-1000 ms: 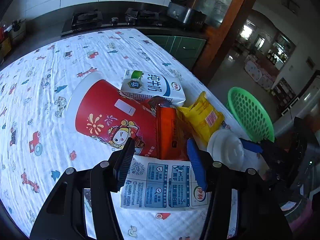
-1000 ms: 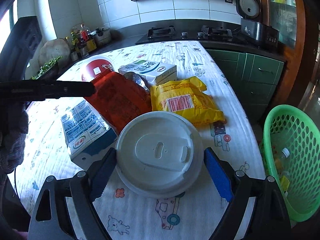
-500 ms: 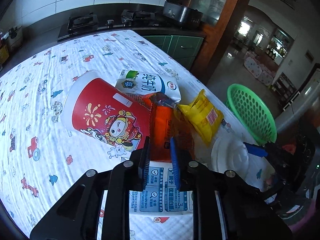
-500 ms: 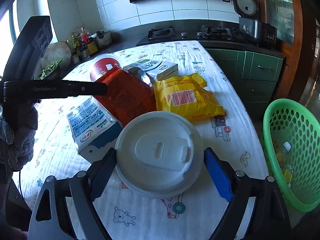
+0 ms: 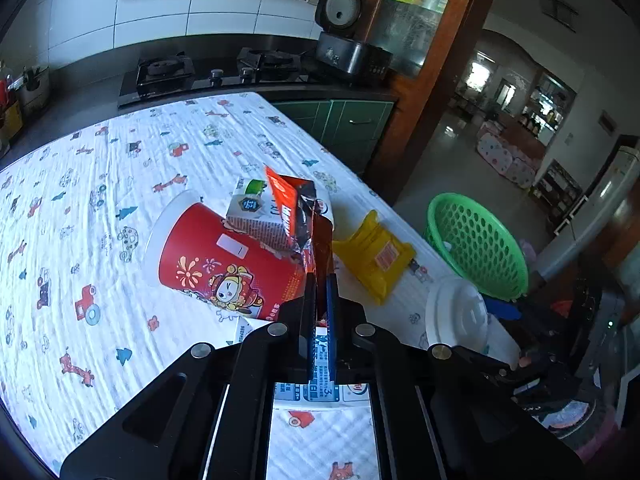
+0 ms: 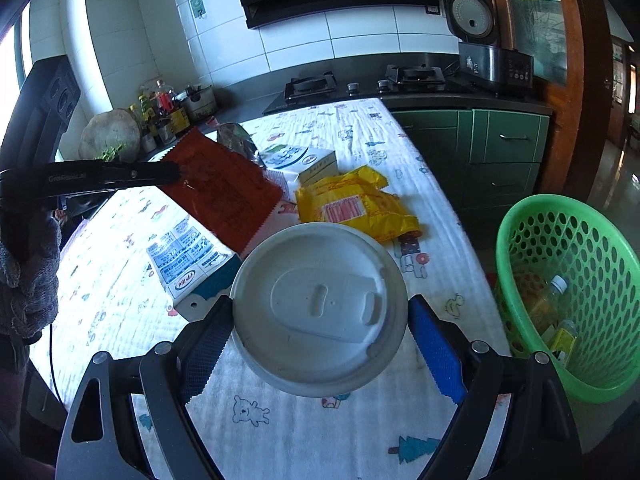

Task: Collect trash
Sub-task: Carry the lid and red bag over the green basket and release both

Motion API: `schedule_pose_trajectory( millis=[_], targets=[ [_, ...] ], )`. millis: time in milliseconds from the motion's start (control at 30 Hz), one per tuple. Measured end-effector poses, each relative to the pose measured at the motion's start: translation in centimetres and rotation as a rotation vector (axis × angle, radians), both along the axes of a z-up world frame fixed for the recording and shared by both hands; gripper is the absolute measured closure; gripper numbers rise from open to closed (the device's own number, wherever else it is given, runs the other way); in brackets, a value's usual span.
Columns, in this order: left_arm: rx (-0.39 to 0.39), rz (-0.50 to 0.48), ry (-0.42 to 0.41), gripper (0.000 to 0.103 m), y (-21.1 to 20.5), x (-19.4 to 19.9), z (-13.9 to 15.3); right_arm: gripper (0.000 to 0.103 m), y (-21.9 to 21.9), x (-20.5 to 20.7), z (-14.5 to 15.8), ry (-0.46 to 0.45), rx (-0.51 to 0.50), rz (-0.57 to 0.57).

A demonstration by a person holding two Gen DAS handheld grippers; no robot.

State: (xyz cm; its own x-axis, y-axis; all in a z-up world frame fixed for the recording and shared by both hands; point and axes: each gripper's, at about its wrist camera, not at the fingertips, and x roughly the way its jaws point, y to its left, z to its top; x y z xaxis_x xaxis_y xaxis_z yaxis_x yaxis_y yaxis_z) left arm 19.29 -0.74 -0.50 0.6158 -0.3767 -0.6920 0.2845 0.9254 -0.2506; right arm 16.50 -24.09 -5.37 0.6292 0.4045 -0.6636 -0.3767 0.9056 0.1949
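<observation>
Left gripper [image 5: 321,300] pinching orange wrapper [image 5: 298,216], lifted

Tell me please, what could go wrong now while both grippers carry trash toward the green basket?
1. The left gripper pinches only the edge of the orange wrapper; the thin foil may slip out.
2. The hanging wrapper lies against the red cup and may drag it along or roll it.
3. The right gripper holds the white lid by its rim; it may pop out before reaching the green basket.

crinkled orange-red wrapper [image 5: 298,216] lifted edge-on above the red cup [image 5: 224,260], white lid [image 6: 320,312] nearby
</observation>
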Motion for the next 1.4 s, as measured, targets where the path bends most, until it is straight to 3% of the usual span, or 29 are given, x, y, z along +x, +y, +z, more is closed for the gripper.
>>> schedule_pose_trajectory(
  millis=[233,433,833,1100,1400],
  targets=[
    [-0.044,-0.055,-0.039,0.1,-1.6,-0.7,2.6,0.019,-3.6,-0.2,1.5,-0.031,0.016,-0.084],
    [-0.065,-0.119,-0.046,0.1,-4.7,-0.1,3.8,0.019,-9.7,0.7,2.2,-0.023,0.017,-0.216],
    [-0.062,-0.272,-0.017,0.1,-14.3,3.2,4.0,0.018,-22.2,4.0,-0.1,0.065,-0.054,-0.472],
    [-0.031,-0.363,-0.008,0.1,-20.5,4.8,3.3,0.018,-26.1,5.1,-2.1,0.106,-0.046,-0.54],
    [0.018,-0.429,0.031,0.1,-26.1,5.8,1.0,0.018,-27.2,3.9,-2.0,0.089,-0.039,-0.551]
  ],
)
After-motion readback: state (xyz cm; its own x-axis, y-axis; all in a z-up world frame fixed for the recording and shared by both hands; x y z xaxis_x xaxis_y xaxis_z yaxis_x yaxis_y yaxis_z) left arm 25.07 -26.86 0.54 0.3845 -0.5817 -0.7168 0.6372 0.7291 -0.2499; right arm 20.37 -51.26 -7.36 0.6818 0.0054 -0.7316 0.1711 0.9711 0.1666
